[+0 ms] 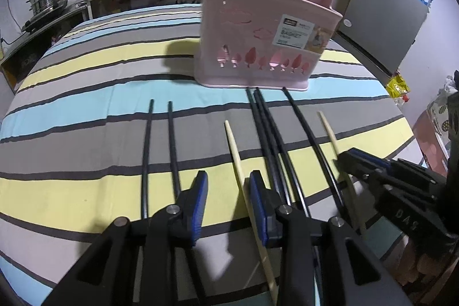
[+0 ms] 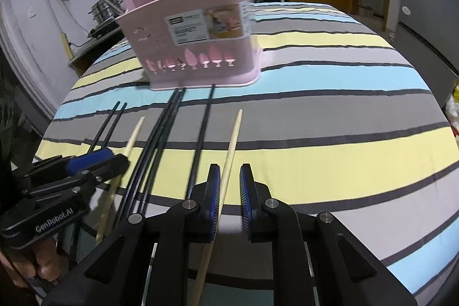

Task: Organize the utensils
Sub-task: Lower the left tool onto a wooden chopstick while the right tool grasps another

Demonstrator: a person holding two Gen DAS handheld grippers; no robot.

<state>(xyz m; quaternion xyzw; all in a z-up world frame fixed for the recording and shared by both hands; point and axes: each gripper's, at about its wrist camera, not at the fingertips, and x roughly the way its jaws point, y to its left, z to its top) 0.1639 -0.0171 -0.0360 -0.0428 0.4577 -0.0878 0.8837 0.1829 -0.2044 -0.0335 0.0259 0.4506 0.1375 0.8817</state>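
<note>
A: Nearest the left wrist lens: left gripper (image 1: 228,191), blue pads spread, a cream chopstick (image 1: 233,146) running up the gap. Pads not touching it, as far as I can see.

B: Right wrist view likewise. Right gripper (image 2: 229,185) straddles the other cream chopstick (image 2: 233,138); the stick lies against the left-hand pad, clear gap to the other. Jaws parted, not pinching.

A: Utensils noted: both cream sticks taper to a narrow far tip. Black chopsticks (image 1: 268,134) lie in the same row, a pair at left, a bundle between the cream ones, one single beside it.

B: All on the striped tablecloth (image 2: 330,93), tips toward the pink utensil basket (image 2: 198,45). Basket upright, labelled, cut-out shapes low on its front wall; metal handles stick out of the top.

A: Pose: both grippers angled down at the table, side by side, near ends of the sticks beneath them.

B: A hand (image 2: 27,268) shows under the left gripper's body.
</note>
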